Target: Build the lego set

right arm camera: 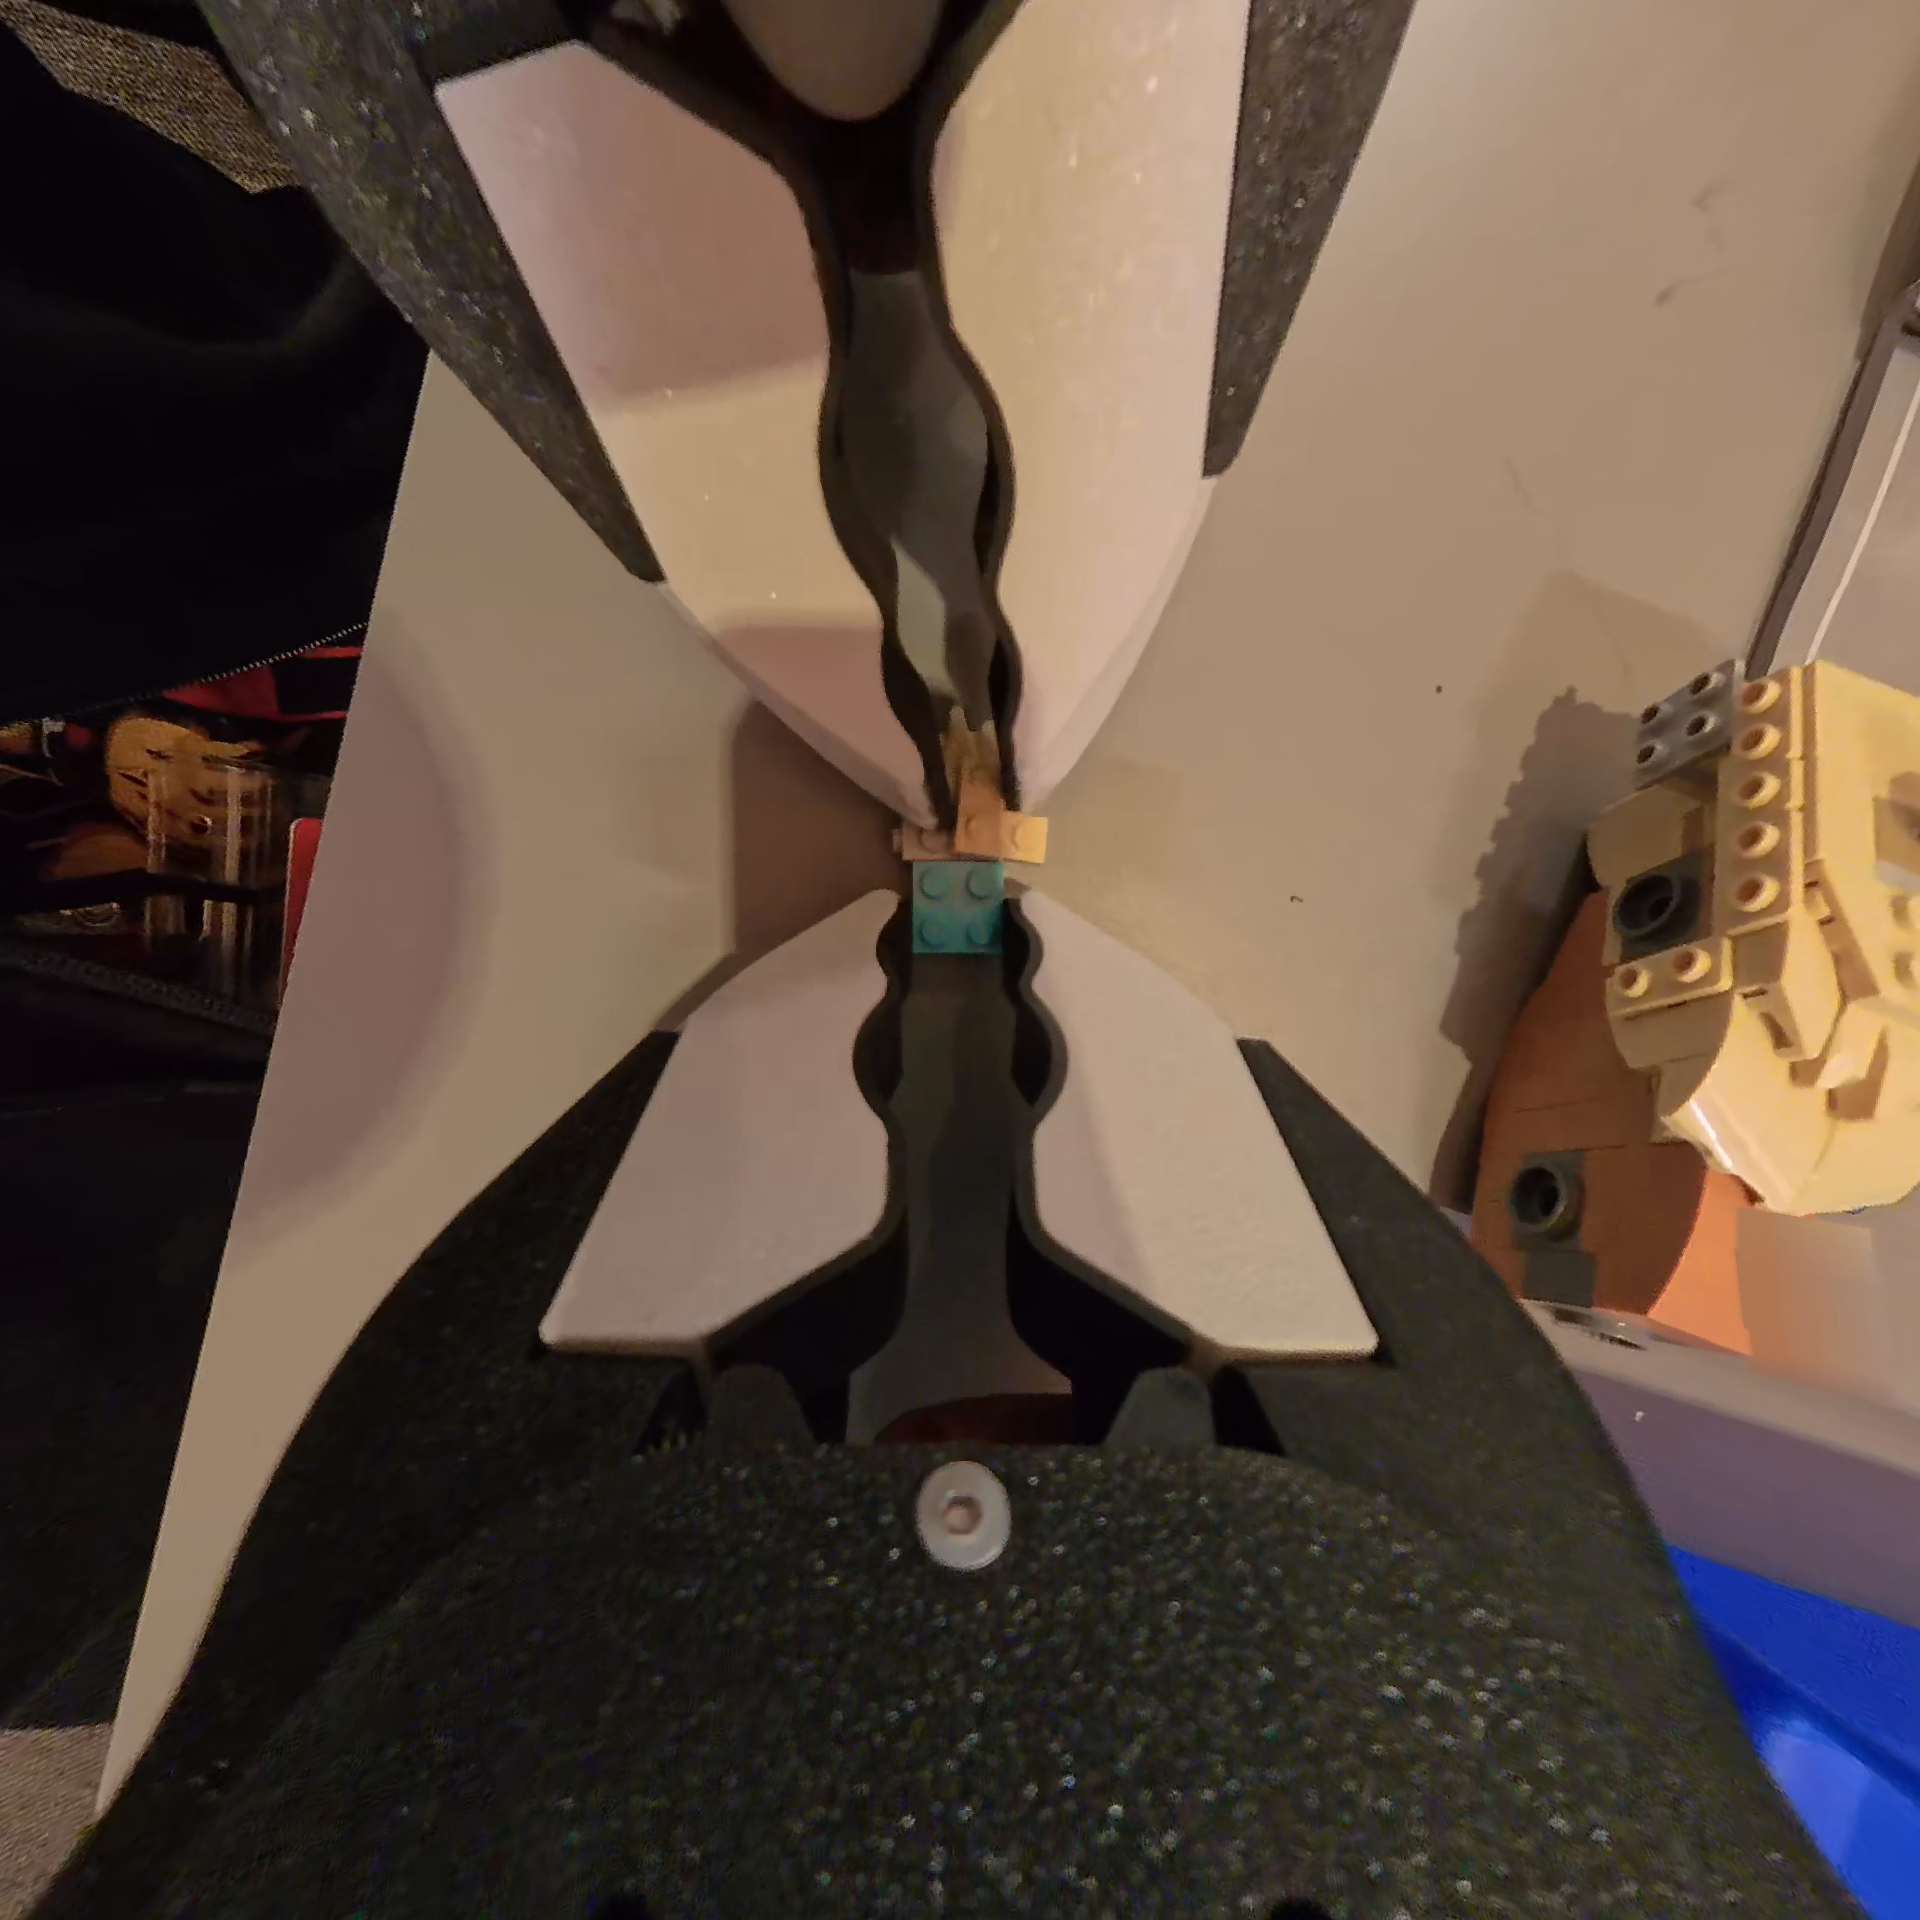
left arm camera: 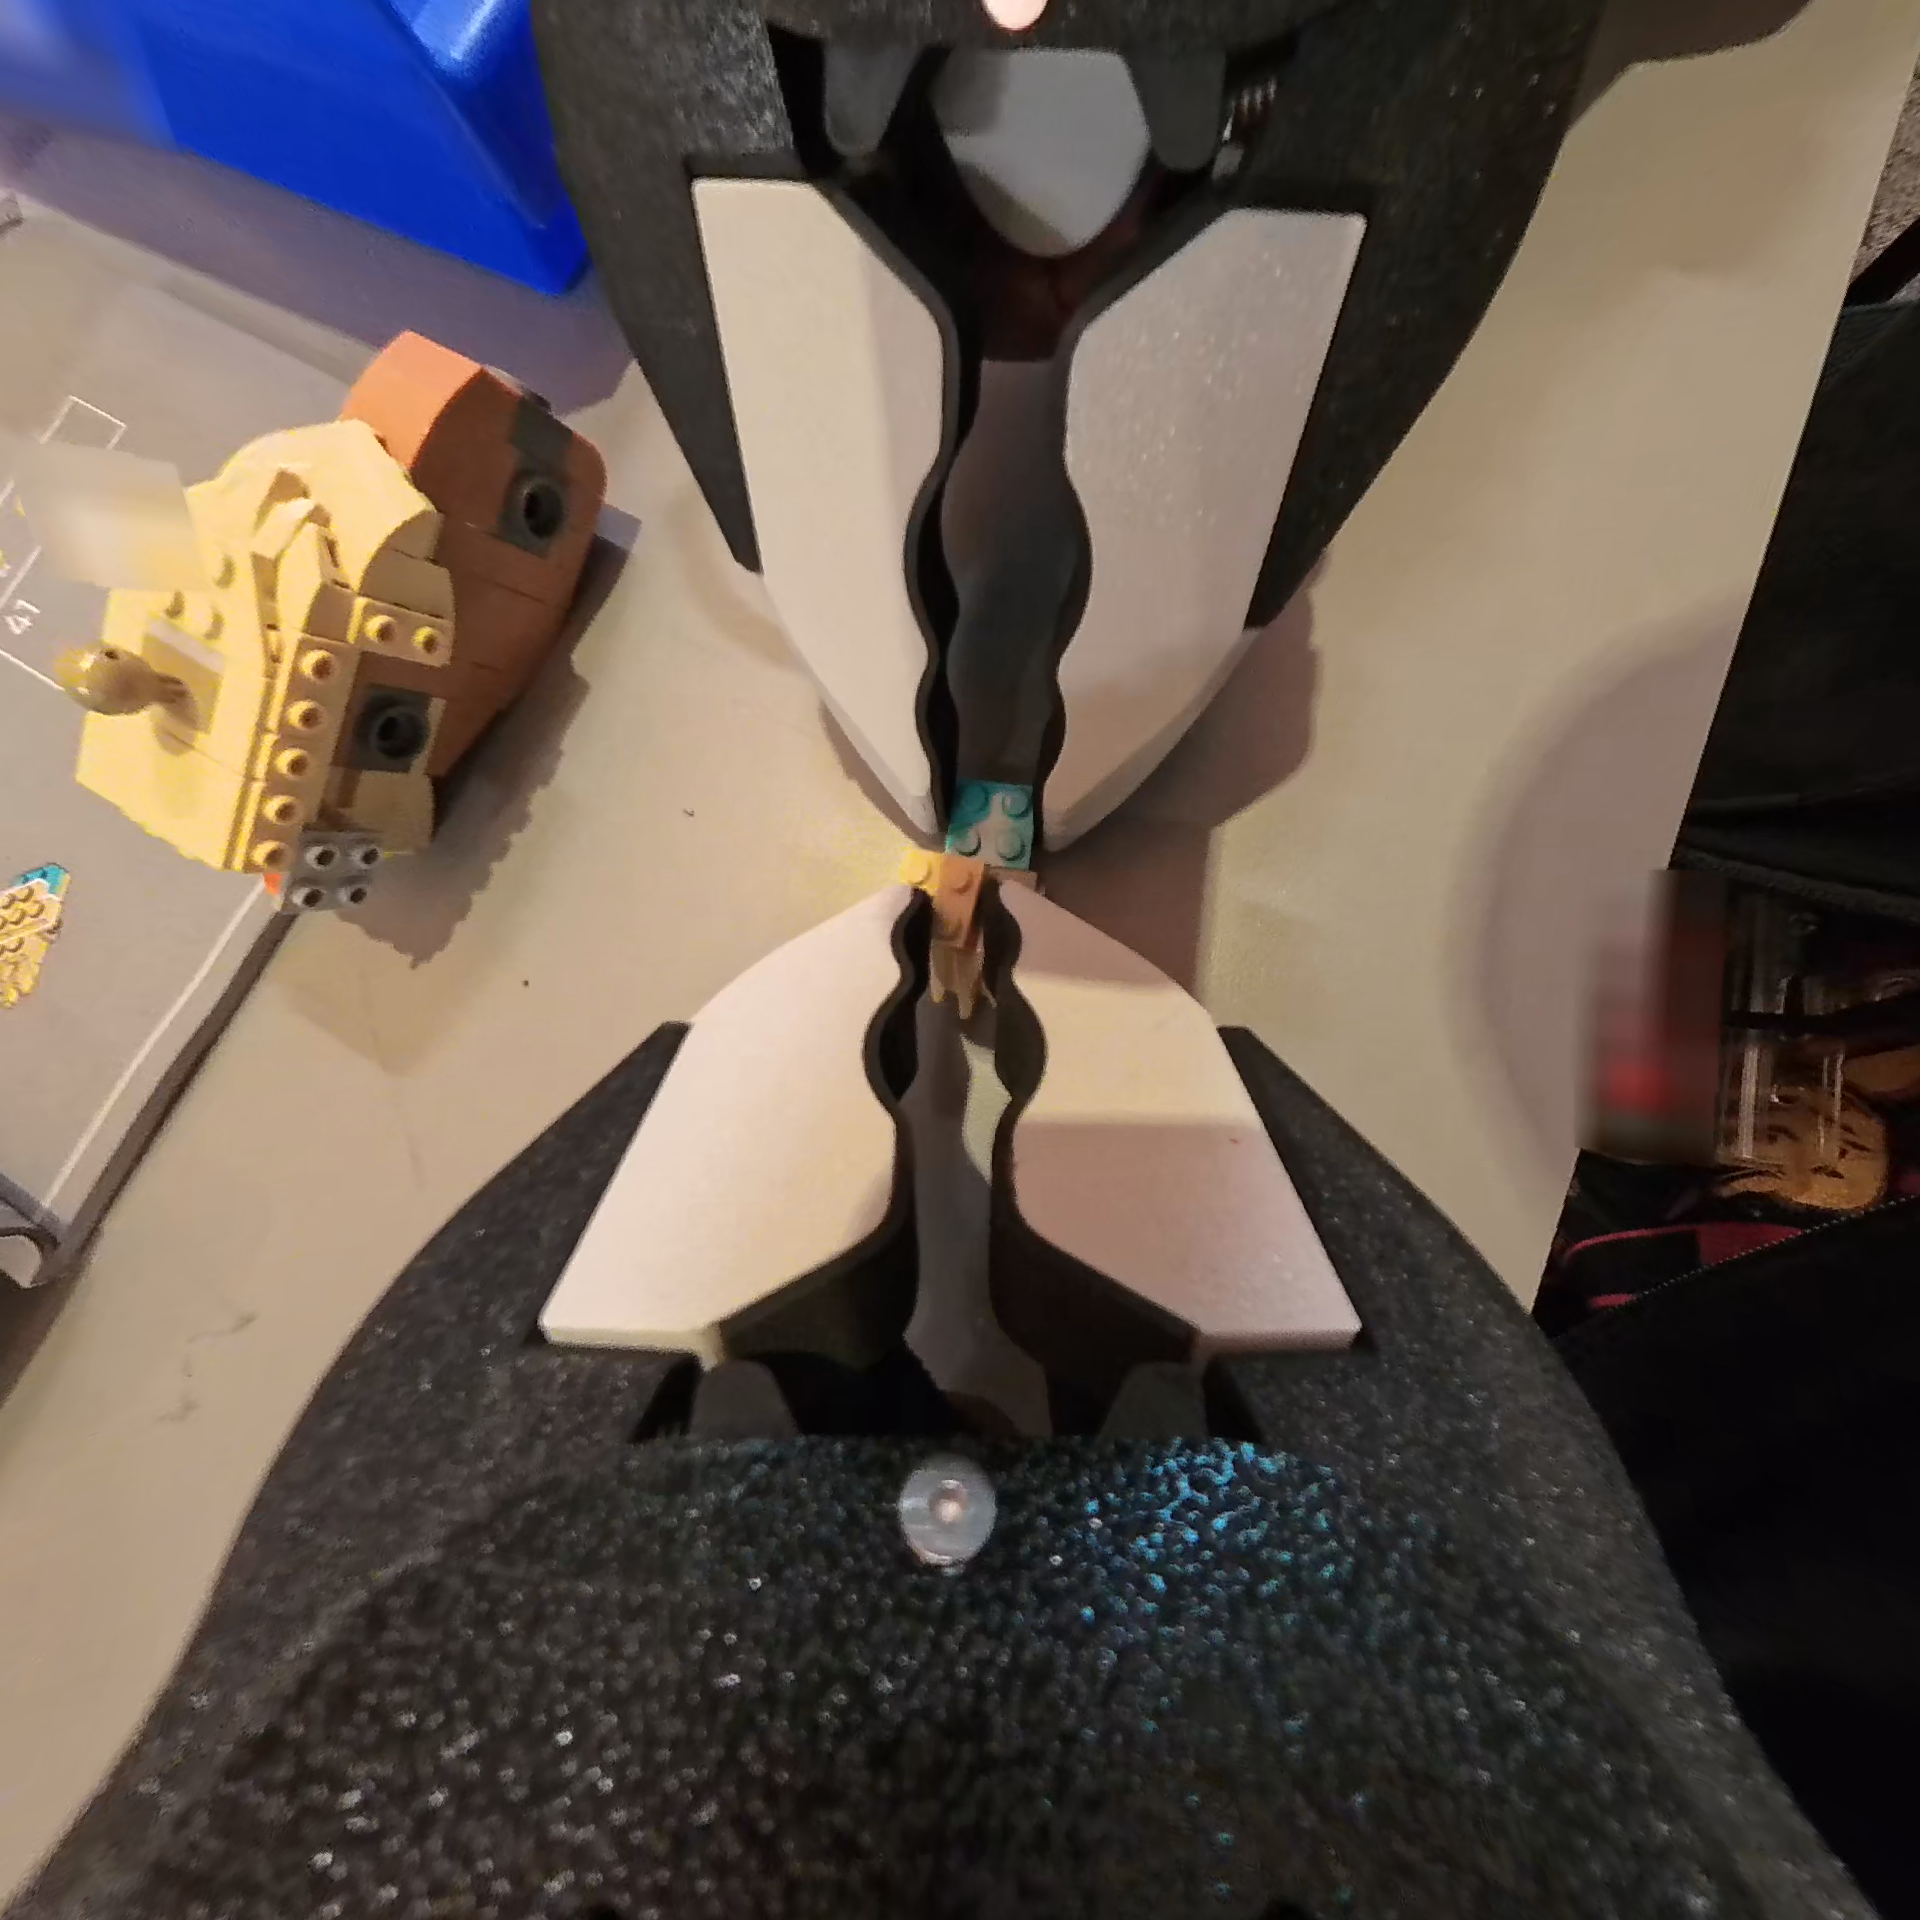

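Facing tip to tip above the tabletop point(left arm camera: 1403, 520), two units meet: the left hand-held gripper point(left arm camera: 961, 925) is clamped on a tan piece point(left arm camera: 954, 883), the right hand-held gripper point(right arm camera: 958, 914) on a teal plate point(right arm camera: 956, 906), the pieces touching. One partly built model point(left arm camera: 343, 644) stands nearby. Only the left wrist view shows the instruction booklet point(left arm camera: 125, 1039) beneath it; a blue bin point(left arm camera: 343, 114) sits beyond, contents hidden.

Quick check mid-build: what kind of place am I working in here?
Probably a home or hobby desk, not a factory line. A half-built tan and brown lego model rests on an instruction booklet on a pale tabletop, with a blue plastic bin behind.
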The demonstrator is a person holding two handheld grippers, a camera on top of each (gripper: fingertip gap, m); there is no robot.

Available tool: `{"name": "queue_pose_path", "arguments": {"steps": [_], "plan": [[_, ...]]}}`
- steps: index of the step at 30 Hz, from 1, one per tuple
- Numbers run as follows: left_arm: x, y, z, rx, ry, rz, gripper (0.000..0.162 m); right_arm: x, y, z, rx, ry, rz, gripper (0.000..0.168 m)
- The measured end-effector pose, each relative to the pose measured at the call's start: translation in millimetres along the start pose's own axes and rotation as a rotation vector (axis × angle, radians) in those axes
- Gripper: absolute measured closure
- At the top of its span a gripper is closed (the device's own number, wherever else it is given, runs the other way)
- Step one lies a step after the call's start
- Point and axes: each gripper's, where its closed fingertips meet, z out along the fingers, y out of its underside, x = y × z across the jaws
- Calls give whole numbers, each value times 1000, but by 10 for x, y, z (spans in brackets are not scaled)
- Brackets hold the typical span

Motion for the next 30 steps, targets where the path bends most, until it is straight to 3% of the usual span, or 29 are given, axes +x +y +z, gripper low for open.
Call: {"name": "queue_pose_path", "arguments": {"steps": [30], "plan": [[-22, -1, -52, -9, -22, 43, 153, 4, -21, -15, 11, 8, -6, 152]]}}
